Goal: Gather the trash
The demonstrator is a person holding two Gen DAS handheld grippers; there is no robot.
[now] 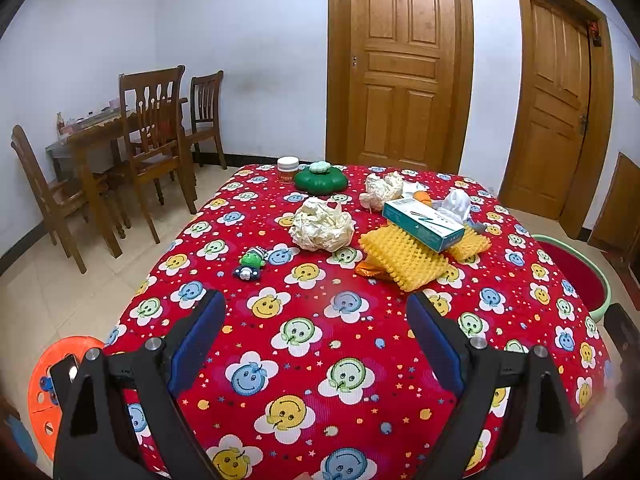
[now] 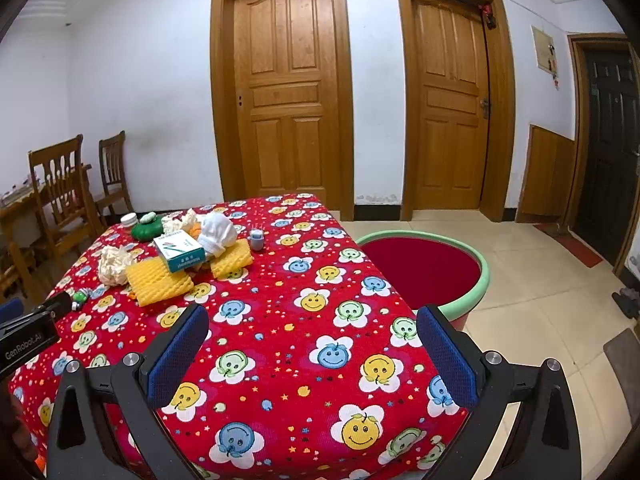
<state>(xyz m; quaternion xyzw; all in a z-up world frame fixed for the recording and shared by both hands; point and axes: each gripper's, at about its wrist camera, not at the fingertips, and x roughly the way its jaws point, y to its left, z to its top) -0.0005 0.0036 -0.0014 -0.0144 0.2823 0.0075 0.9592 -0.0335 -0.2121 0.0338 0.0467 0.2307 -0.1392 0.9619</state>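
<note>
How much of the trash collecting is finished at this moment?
Nothing looks done. The red basin with the green rim shows no trash inside. Both the left gripper and the right gripper are open and empty. Left: the crumpled cream paper balls, yellow foam nets and teal carton.

Beside the box we count two crumpled paper balls, two yellow foam pads, one green dish, one jar, one toy and one white cloth.
</note>
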